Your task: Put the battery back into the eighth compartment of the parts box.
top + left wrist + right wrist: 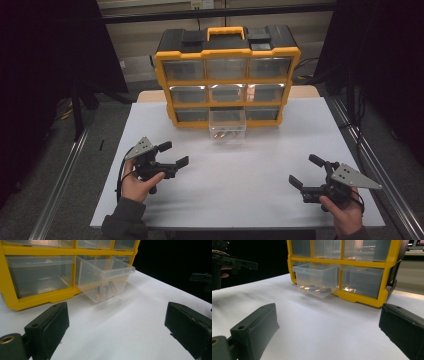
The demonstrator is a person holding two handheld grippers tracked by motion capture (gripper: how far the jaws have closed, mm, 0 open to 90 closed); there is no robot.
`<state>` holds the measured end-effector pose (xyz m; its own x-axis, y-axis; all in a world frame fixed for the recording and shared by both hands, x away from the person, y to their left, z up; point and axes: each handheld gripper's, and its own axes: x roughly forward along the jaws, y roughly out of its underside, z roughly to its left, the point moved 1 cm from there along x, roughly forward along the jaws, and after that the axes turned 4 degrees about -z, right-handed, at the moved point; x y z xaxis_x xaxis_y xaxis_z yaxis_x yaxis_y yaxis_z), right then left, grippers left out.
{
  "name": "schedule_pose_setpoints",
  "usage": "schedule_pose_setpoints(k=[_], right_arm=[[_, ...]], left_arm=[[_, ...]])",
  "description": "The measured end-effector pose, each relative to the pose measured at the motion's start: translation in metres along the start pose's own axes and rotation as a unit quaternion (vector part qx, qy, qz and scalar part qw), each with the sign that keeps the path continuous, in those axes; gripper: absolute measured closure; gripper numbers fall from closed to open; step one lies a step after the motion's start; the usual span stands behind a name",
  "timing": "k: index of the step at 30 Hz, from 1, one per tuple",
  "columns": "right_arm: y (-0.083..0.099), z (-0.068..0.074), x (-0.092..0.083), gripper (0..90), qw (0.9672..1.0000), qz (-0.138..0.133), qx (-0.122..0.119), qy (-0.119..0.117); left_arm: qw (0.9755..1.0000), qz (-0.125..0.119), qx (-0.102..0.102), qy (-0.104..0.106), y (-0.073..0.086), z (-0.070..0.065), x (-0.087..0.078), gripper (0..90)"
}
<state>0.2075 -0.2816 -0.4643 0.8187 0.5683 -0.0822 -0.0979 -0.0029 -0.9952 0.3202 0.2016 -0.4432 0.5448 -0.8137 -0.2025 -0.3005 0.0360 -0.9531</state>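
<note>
Drawer [227, 123]: clear plastic, bottom row, middle column of the organiser; pulled part-way out toward the person, front lip overhanging the table.
Batteries [223, 135]: a few cylindrical cells with coppery ends, lying on the drawer floor near its front wall; also seen in the left gripper view [104, 291] and the right gripper view [314, 289].
Battery axis: roughly front-to-back in the drawer, side by side, ends toward the drawer front as far as can be told.
Organiser [165, 75]: yellow frame, black top with handle, three rows of three clear drawers, standing at the far edge of the table.
Table [235, 175]: white surface, bare between the grippers and the drawer.
Left gripper [174, 154]: near-left part of the table, jaws spread wide, nothing between them; jaws aimed forward and to the right.
Right gripper [306, 171]: near-right part of the table, jaws wide apart, holding nothing; jaws aimed left and forward.
Bearing of drawer from left gripper: ahead and to the right, apart.
Bearing of drawer from right gripper: ahead and to the left, well apart.
Nearer hand: the left, by judgement from the high view.
Likely next move: a reach forward to the drawer or its batteries, approach from above the open top.
</note>
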Motion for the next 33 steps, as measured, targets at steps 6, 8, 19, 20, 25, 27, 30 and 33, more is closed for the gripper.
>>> schedule_pose_setpoints(k=[6,8,19,20,25,27,30,33], right_arm=[[0.0,0.0,0.0,1.5,1.0,0.001,0.002,0.001],[0.0,0.0,0.001,1.5,1.0,0.0,0.0,-0.001],[0.001,0.001,0.001,1.5,1.0,0.004,0.0,0.0],[0.001,0.001,0.001,1.5,1.0,0.005,-0.001,-0.001],[0.001,0.001,0.001,1.5,1.0,0.004,-0.002,-0.001],[0.001,0.0,0.002,1.5,1.0,0.005,-0.003,0.0],[0.001,0.0,0.001,1.5,1.0,0.005,-0.005,-0.001],[0.001,0.001,0.001,1.5,1.0,0.006,-0.004,-0.002]], left_arm=[[0.9997,0.004,0.011,-0.02,0.005,-0.001,-0.013,4.8],[0.9999,0.003,0.01,-0.003,0.007,0.001,-0.017,4.8],[0.9995,-0.004,0.015,-0.028,0.015,0.002,-0.032,3.5],[0.9995,-0.006,0.014,-0.027,0.016,0.002,-0.033,3.5],[0.9993,-0.005,0.018,-0.032,0.018,0.004,-0.039,3.5],[0.9994,-0.006,0.015,-0.031,0.019,0.005,-0.04,3.2],[0.9993,-0.003,0.019,-0.033,0.021,0.005,-0.042,3.2],[0.999,-0.003,0.026,-0.036,0.022,0.007,-0.045,3.2]])
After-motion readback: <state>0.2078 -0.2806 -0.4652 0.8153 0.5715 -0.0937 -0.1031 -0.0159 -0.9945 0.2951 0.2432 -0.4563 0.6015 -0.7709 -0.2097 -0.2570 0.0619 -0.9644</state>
